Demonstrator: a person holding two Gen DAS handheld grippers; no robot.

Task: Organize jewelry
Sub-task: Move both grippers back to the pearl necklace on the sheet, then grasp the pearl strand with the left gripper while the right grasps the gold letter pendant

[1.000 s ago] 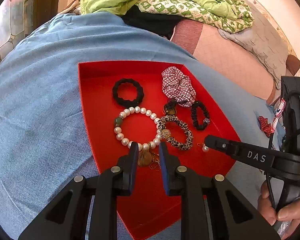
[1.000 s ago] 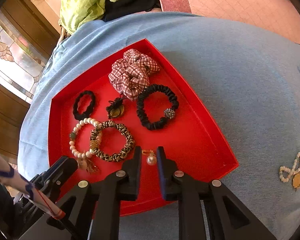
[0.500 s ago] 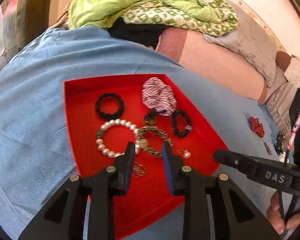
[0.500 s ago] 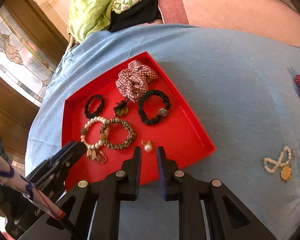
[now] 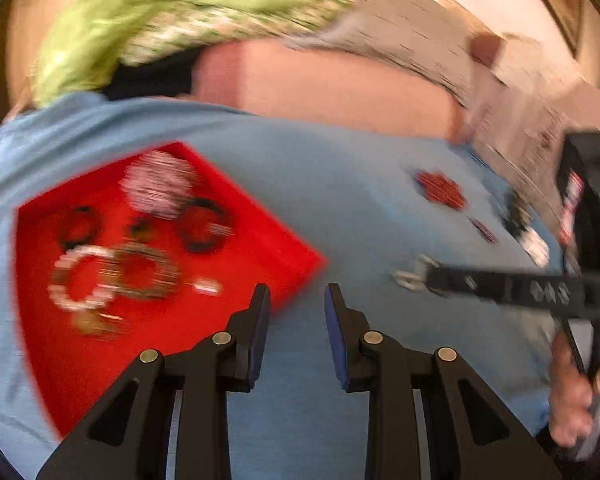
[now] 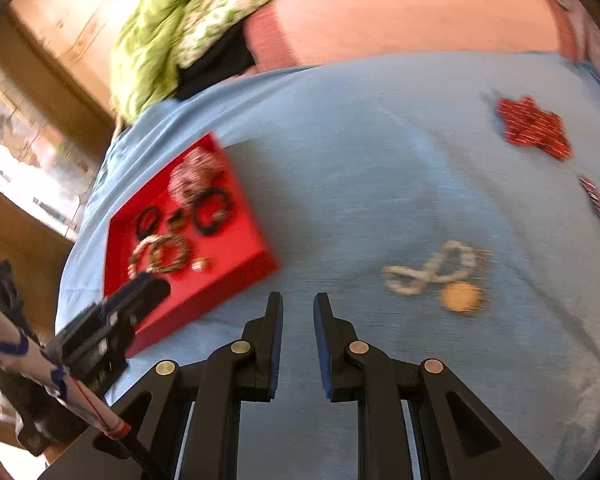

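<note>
A red tray point(image 5: 260, 236) point(image 6: 240, 248) lies on the blue cloth and holds a plaid scrunchie point(image 6: 196, 172), black hair ties, a pearl bracelet point(image 5: 80, 276), a leopard bracelet and a pearl earring point(image 5: 206, 286). A pearl necklace with a gold pendant point(image 6: 436, 272) lies loose on the cloth to the tray's right. My left gripper point(image 5: 297, 296) is open and empty over the tray's right corner. My right gripper point(image 6: 298, 304) is open and empty above the cloth, between tray and necklace. Both views are motion-blurred.
A red patterned hair bow point(image 6: 534, 128) and a small red clip point(image 6: 596, 200) lie on the cloth at the far right. Green bedding point(image 6: 188, 28) and a pink mattress point(image 6: 400, 20) lie beyond the cloth. A wooden window frame stands at left.
Both grippers have pulled back from the tray and swung right. The pearl earring stays in the tray. The loose necklace has come nearer the right gripper.
</note>
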